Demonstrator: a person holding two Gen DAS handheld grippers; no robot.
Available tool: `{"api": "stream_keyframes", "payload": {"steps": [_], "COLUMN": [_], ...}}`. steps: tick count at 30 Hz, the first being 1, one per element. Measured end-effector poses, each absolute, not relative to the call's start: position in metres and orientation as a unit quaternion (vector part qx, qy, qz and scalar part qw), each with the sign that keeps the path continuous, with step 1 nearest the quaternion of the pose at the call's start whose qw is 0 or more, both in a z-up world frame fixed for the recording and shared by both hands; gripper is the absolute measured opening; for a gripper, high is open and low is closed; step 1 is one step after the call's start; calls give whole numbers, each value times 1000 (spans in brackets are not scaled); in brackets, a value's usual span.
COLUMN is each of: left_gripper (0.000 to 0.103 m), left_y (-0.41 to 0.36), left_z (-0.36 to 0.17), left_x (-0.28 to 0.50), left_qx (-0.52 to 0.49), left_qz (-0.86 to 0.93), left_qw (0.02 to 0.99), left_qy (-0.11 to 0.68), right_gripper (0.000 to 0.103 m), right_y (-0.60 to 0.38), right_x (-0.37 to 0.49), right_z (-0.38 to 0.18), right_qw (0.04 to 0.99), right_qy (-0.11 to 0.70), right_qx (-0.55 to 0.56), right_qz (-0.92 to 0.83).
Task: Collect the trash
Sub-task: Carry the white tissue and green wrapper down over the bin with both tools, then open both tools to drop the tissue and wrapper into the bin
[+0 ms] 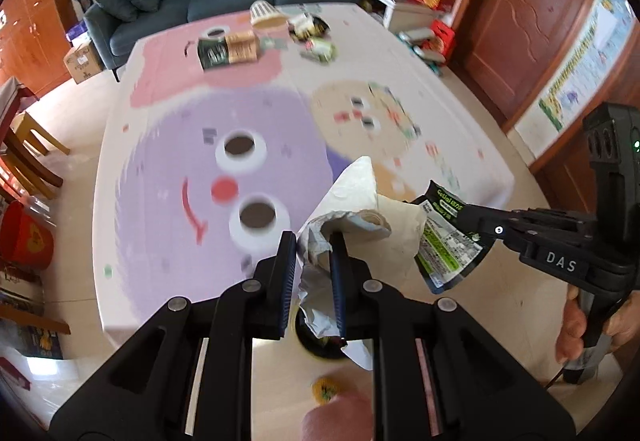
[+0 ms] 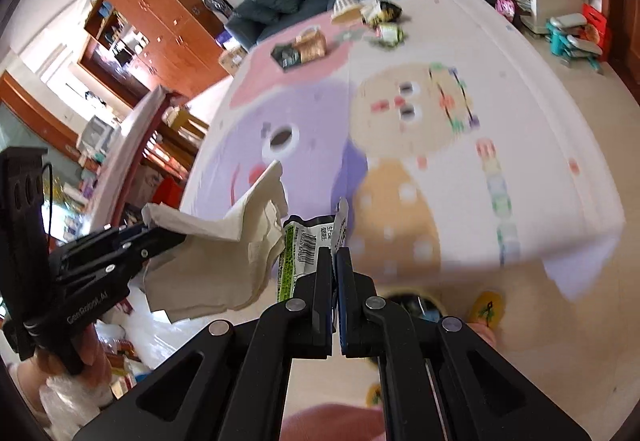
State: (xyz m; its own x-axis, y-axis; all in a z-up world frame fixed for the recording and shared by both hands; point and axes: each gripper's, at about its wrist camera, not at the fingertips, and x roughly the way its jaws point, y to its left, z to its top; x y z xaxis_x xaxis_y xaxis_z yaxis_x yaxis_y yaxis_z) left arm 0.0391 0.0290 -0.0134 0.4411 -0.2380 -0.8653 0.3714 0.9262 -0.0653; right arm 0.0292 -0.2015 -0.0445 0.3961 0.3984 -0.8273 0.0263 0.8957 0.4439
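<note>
The left gripper (image 1: 312,277) is closed on a crumpled white paper tissue (image 1: 360,209), the fingers set narrow with the wad pinched between the pads. The right gripper (image 2: 335,277) is closed on a flat black-and-green printed snack wrapper (image 2: 304,245), the fingers almost together on its thin edge. Both items are held in the air off the near edge of the bench (image 1: 160,145), which is covered by a pastel cartoon-print cloth. The tissue and the wrapper hang just beside each other, nearly touching.

Below the held items, on the floor at the near edge of the bench, a dark round opening (image 1: 316,345) is partly visible; it is judged to be a waste bin, though most of it is hidden by the fingers. The bin lies directly under the left fingers and slightly to the left of the right fingers, so the left gripper is the nearer one. The coming move is judged to be a release downward.

More trash remains at the far edge of the bench: a black-and-brown packet (image 1: 228,51), a tipped white-and-beige paper cup (image 1: 266,17) and crumpled green and dark wrappers (image 1: 314,35). These lie well apart from both grippers.
</note>
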Motion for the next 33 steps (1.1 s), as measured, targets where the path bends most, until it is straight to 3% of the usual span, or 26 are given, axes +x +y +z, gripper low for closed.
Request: {"api": "stream_keyframes", "payload": {"steps": [8,14,30,33], "left_gripper": [14,14,14,18], "left_y": [30,21,-12,-14], "left_z": [-61,-122,-403,-442], "left_x": [-35,-50,-31,-23], "left_qx": [69,60,39,43], "left_qz": [-181,-156,-69,-64], "left_qw": [812,789,754,747], "left_qy": [551,592,652,660], "right_gripper": [2,2,2,10], "right_y": [-208,-212,-197,-193], "right_x": [-36,-57,-49,-39], "right_z": [-69,-132,-411,-456], "right_qw": [783,750,701,688], "right_qy": [584,628,682,690], "right_qx": [199,198,194,209], "right_qz": [81,72,78,85]}}
